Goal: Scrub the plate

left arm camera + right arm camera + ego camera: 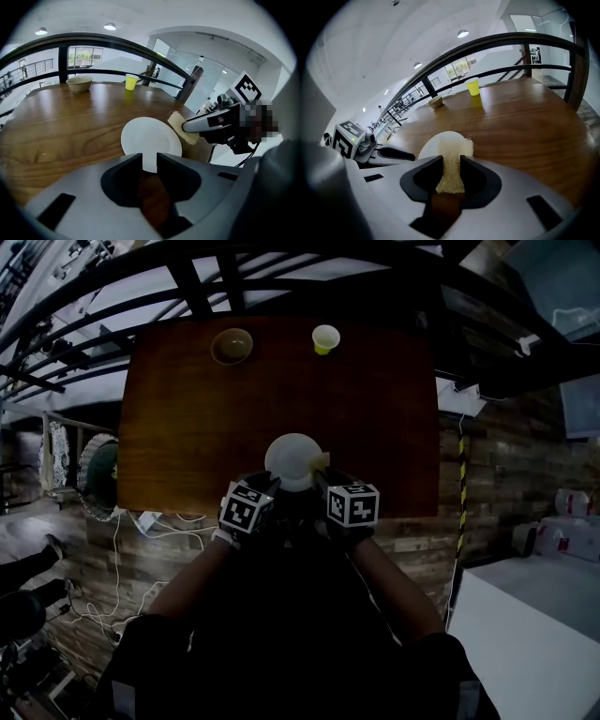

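Head view: the white plate [293, 461] lies at the near edge of the table [178, 418]. Left gripper view: the left gripper [149, 161] apparently pinches its rim, so hard scrubbing could tip it off. Right gripper view: the right gripper [451, 164] clamps a sponge [453, 151].

One table, one plate, one pad, one bowl, one cup, two grippers.

There is a single dark brown rectangular wooden table [375, 427]. By kind, the smaller things number one round white plate [293, 457], one pale yellow fibrous scrub pad [451, 157], one round tan bowl [232, 346] and one small yellow plastic cup [325, 338], four in all. The grey two-jaw grippers number two, the left gripper [149, 161] and the right gripper [451, 165]. Each bears one black-and-white marker cube, the left cube [246, 507] and the right cube [353, 504], two cubes together.
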Action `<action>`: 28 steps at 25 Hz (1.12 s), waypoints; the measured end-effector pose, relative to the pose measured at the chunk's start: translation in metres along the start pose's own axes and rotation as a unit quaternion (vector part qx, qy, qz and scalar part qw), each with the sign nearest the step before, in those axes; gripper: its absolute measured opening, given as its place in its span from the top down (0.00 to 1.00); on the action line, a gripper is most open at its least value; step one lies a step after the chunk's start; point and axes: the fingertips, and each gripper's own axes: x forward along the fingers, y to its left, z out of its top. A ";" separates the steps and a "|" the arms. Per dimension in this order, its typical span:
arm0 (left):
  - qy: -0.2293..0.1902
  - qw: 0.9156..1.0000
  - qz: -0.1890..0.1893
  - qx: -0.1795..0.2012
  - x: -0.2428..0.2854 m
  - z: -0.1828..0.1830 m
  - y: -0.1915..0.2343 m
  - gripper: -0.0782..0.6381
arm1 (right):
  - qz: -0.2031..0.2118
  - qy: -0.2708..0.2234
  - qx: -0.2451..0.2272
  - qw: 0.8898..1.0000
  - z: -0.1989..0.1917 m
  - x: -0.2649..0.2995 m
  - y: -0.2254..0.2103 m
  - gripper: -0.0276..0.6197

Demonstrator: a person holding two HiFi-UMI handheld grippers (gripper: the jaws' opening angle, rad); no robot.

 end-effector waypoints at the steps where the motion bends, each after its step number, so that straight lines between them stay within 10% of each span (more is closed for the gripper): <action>1: -0.001 1.000 0.001 -0.002 -0.001 -0.001 0.001 0.75 | 0.004 -0.002 0.000 1.000 0.002 -0.001 0.003 0.76; 14: -0.004 0.999 0.024 -0.039 -0.012 -0.019 0.018 0.75 | 0.102 0.060 -0.082 0.990 -0.045 0.020 0.088 0.76; 28: 0.014 0.999 0.014 -0.026 0.004 -0.018 0.010 0.75 | 0.050 0.027 -0.013 0.998 -0.033 0.003 0.029 0.76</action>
